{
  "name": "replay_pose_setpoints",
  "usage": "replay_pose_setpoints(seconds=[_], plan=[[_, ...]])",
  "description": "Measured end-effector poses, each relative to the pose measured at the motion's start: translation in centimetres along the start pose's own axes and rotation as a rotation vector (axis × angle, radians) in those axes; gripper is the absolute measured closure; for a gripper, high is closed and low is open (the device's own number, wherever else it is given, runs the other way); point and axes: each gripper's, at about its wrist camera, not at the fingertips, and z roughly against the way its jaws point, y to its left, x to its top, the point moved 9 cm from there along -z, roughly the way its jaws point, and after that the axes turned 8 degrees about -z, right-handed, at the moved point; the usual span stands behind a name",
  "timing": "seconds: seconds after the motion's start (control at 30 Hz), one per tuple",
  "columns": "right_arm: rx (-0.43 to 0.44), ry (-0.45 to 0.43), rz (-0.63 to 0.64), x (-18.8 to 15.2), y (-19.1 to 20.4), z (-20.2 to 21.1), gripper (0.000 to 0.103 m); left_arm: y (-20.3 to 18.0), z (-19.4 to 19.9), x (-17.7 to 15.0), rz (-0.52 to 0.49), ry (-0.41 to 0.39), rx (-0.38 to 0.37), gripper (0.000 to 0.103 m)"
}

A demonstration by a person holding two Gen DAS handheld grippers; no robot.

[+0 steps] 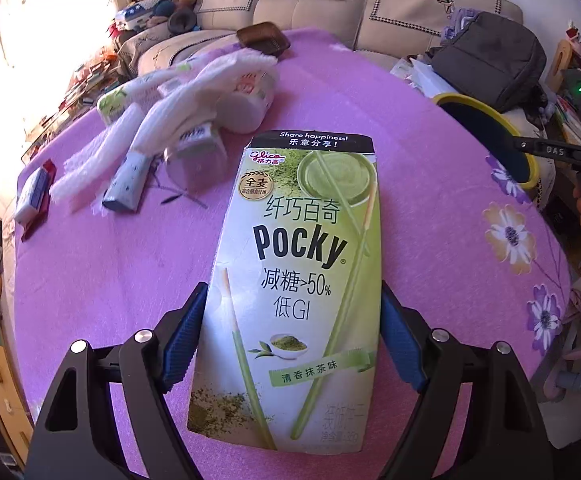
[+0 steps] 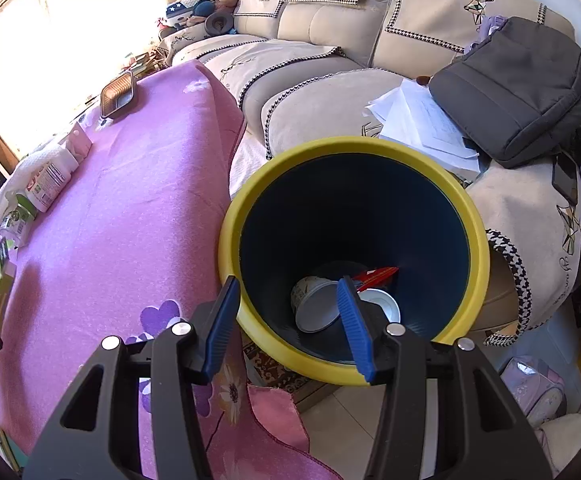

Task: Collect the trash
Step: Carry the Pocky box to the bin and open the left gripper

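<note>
We had the Pocky box (image 1: 294,280) clamped between the blue fingers (image 1: 184,336) of our left gripper (image 1: 292,340), one pad pressed on each long side, its far end reaching out over the pink table (image 1: 110,280). Our right gripper (image 2: 290,324) hovered at the near rim of the yellow-rimmed bin (image 2: 478,240), its fingers apart with nothing between them.

The job looked partly done. Down in the bin lay a white cup (image 2: 314,304), a round white lid (image 2: 386,308) and a red wrapper (image 2: 374,274), so some trash was already in. The box was, by our reckoning, the next piece to go, and it was not yet over the bin.

Plenty was left on the table: a heap of white foam netting (image 1: 210,80) tangled over small cartons and a tub, a small grey-blue packet (image 1: 126,188) beside it, a red-and-white packet (image 1: 34,196) near the edge, and a brown tray (image 1: 264,38) at the far side. We judged several more trips were needed.
</note>
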Motion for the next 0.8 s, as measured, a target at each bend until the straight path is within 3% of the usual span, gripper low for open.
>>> replay_pose_setpoints(seconds=[0.23,0.43,0.8], plan=[[-0.033,-0.031,-0.006,0.7,-1.5,0.3,0.055,-3.4,1.4,4.5,-0.088,-0.053,-0.023,0.023],[-0.074,-0.06,-0.006,1.4,-3.7,0.9,0.055,-8.1,1.2,10.5,-0.186,-0.096,-0.06,0.023],[-0.143,-0.079,-0.023,2.2,-8.4,1.6,0.054,-18.8,-4.0,20.2,-0.331,-0.088,-0.136,0.023]])
